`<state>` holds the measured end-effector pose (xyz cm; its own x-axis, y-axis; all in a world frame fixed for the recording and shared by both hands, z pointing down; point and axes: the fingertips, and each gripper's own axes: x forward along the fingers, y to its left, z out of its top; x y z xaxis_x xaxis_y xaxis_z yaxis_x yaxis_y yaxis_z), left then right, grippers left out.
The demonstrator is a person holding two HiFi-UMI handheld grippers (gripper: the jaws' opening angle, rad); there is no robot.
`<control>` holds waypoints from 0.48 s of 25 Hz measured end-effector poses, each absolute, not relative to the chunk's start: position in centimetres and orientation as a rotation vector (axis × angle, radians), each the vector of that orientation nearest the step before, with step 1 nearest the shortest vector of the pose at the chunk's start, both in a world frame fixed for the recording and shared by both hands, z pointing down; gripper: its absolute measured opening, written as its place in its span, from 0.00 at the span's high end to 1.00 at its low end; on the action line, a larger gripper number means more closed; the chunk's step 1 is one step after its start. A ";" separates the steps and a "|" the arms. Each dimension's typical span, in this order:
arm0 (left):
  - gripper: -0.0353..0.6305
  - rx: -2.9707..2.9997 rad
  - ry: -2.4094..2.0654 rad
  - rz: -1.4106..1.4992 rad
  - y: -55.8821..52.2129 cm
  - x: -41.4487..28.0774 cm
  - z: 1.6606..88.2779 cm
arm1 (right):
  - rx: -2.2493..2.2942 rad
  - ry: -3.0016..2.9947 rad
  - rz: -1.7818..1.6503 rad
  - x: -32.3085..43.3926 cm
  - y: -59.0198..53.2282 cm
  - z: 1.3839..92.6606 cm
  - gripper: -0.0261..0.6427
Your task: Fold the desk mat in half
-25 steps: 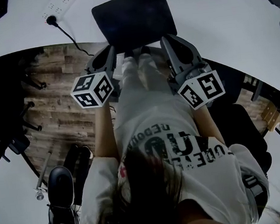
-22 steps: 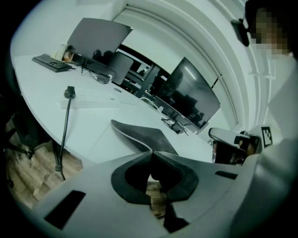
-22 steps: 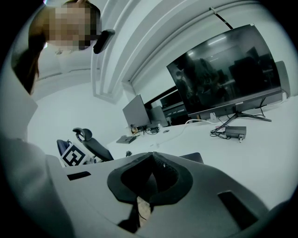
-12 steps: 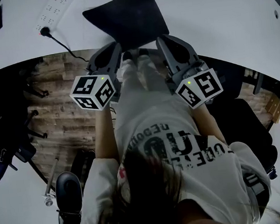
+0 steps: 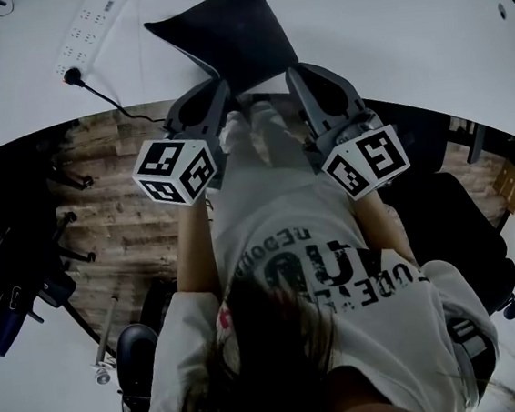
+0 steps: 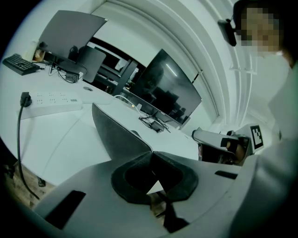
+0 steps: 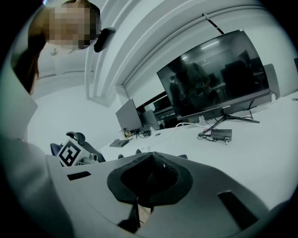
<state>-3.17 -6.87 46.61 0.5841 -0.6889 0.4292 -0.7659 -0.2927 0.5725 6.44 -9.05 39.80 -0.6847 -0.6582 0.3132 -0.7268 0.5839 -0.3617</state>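
The black desk mat [image 5: 232, 31] lies on the white desk [image 5: 405, 39], its near edge pulled up off the surface. My left gripper [image 5: 220, 93] is shut on the mat's near left edge. In the left gripper view the mat [image 6: 118, 135] rises as a tilted sheet straight from the closed left gripper [image 6: 151, 153]. My right gripper [image 5: 295, 78] is at the near right edge, shut on the mat. In the right gripper view its jaws meet at the right gripper [image 7: 151, 154], with only slivers of mat [image 7: 182, 156] showing past them.
A white power strip [image 5: 84, 31] with a black cable [image 5: 109, 95] lies at the desk's left. A large monitor [image 7: 219, 79] stands at the back, with a keyboard [image 6: 21, 64] at the far left. An office chair [image 5: 447, 226] stands to the right on the wooden floor [image 5: 121, 215].
The mat's near edge has come up and the sheet now looks skewed, its left corner stretched toward the left. Both grippers stay shut on it and have edged slightly forward.
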 end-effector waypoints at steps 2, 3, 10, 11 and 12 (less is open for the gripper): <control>0.93 2.049 -1.146 0.129 -7.0 -2.7 46.6 | 1.179 -2.662 0.712 6.7 -9.2 39.8 0.97; 0.93 2.050 -1.143 0.131 -7.1 -2.5 46.5 | 1.181 -2.661 0.714 6.9 -9.2 39.8 0.97; 0.93 2.055 -1.127 0.134 -7.7 -1.1 46.5 | 1.190 -2.660 0.722 7.8 -9.8 39.9 0.97; 0.93 2.054 -1.125 0.135 -7.8 -0.9 46.5 | 1.190 -2.660 0.724 7.9 -9.9 39.9 0.97; 0.93 2.054 -1.124 0.135 -7.9 -0.7 46.5 | 1.190 -2.661 0.725 8.0 -9.9 39.9 0.97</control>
